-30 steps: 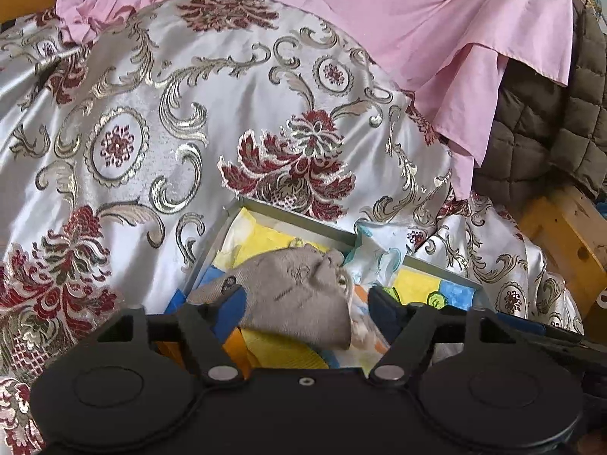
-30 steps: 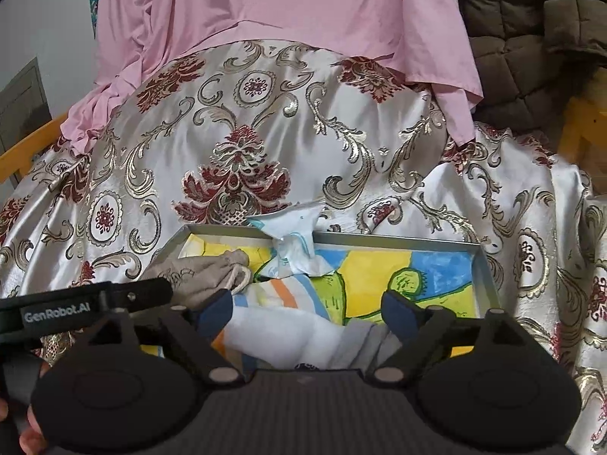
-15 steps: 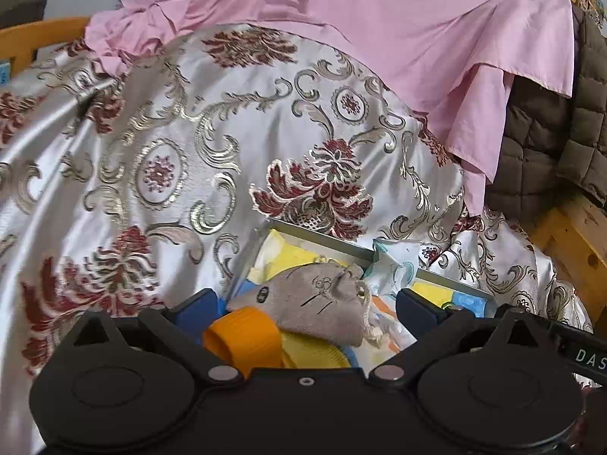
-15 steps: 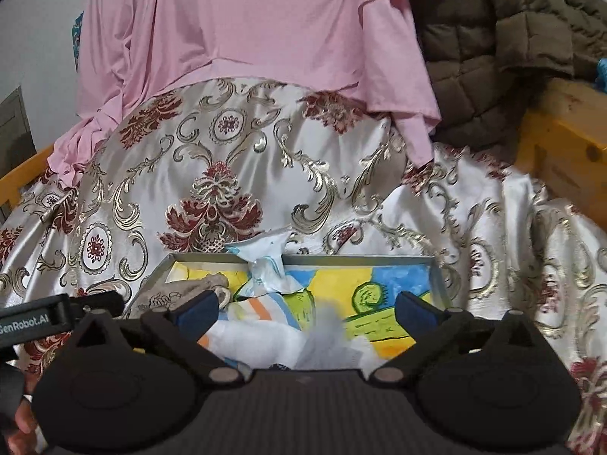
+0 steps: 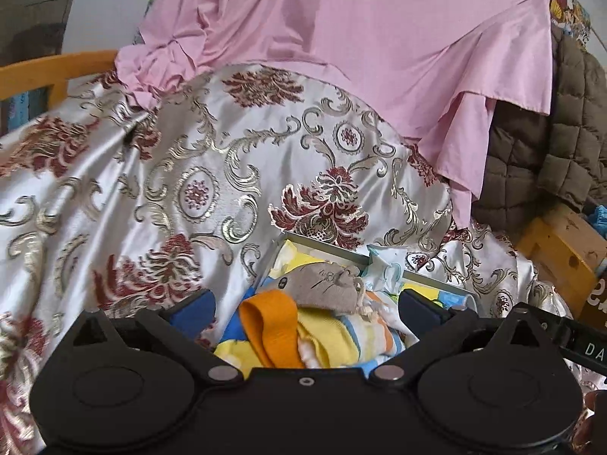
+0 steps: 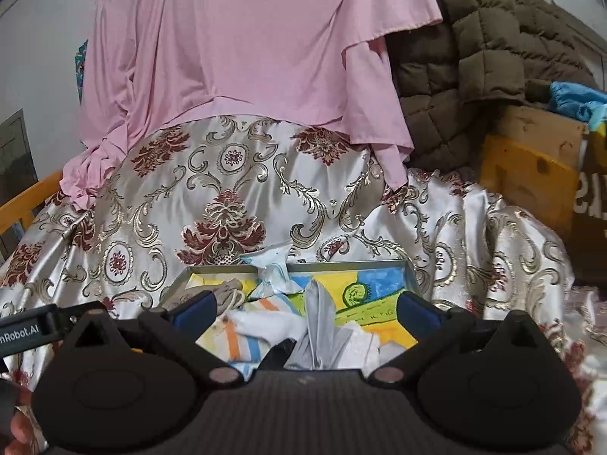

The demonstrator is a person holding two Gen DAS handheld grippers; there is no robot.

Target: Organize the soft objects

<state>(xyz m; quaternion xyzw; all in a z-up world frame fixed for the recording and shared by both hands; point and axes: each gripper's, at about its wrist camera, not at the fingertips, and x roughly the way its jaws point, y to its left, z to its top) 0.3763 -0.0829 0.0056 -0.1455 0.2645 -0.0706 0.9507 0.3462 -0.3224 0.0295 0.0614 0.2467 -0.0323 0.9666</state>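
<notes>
A shallow grey tray point(image 5: 326, 244) with a bright painted bottom lies on the brocade cloth point(image 5: 170, 189). It holds a beige drawstring pouch point(image 5: 322, 284), an orange fabric piece point(image 5: 271, 322), striped cloths point(image 5: 353, 335) and a pale blue wipes pack point(image 5: 383, 271). My left gripper point(image 5: 305, 307) is open above the tray's left end, holding nothing. In the right wrist view the tray point(image 6: 341, 263) holds white and grey socks point(image 6: 322, 326), the pouch point(image 6: 227, 292) and the wipes pack point(image 6: 271, 269). My right gripper point(image 6: 305, 305) is open over the socks.
A pink garment point(image 6: 246, 45) hangs at the back over the brocade. A brown quilted jacket point(image 6: 474, 45) lies at the right on a wooden frame point(image 6: 527, 167). A wooden rail point(image 5: 45, 72) runs at the far left.
Both grippers have pulled back and up from the tray. The left jaws opened off the pouch; the right jaws widened, leaving the socks in the tray.
</notes>
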